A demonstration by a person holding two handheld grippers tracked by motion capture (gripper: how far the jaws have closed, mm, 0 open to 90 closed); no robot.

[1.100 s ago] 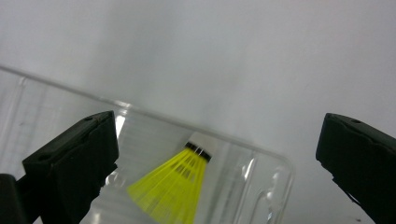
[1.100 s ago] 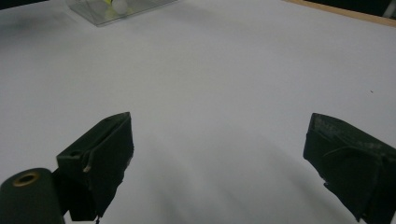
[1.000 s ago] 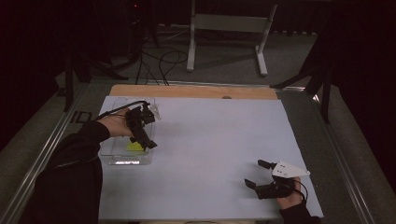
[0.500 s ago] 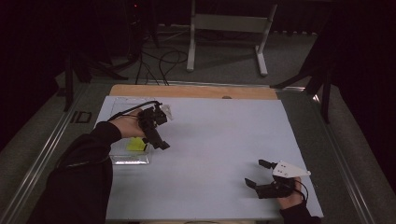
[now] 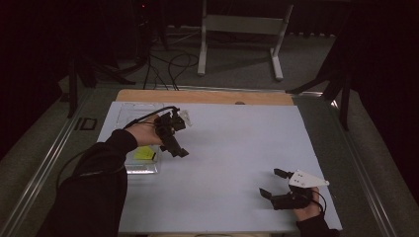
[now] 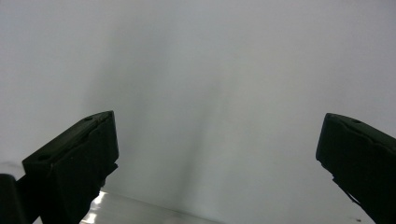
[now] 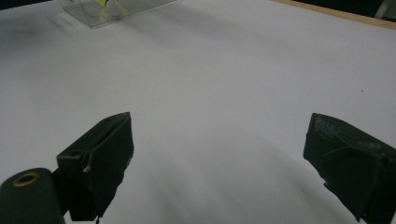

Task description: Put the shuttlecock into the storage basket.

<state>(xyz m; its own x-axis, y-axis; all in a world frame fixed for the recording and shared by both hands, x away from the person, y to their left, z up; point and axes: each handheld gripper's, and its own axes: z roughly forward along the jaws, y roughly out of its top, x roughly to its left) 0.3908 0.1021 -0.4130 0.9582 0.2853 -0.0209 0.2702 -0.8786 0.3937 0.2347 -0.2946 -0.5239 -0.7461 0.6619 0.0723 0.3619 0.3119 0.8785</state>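
Fingertips of the left gripper (image 6: 219, 168) are standing wide apart in the left gripper view, with nothing between them but the bare white sheet (image 6: 210, 70) of the table; a strip of something clear and shiny is showing at the bottom edge of that view, just beside the left-hand jaw. From the high view, the left gripper (image 5: 179, 150) is hanging above the sheet, its jaws pointing down and to the right, just to the right of a clear tray (image 5: 143, 167) that is lying on the left part of the sheet. A yellow piece (image 5: 144, 153) is lying inside that tray, apart from the jaws. The person's left hand (image 5: 146, 132) is gripping the tool from the left, a dark sleeve (image 5: 94, 182) is reaching in from the lower left, and a black cable (image 5: 148, 114) is arching from the gripper's top.

Well apart, near the lower right corner of the sheet, the right gripper (image 5: 271, 183) is resting low with its jaws also spread wide and pointing left, holding nothing; the right gripper view is showing only white sheet between them, with the tray (image 7: 112, 9) far off at the top edge. A grey three-cornered plate (image 5: 306, 178) is sitting on top of it.
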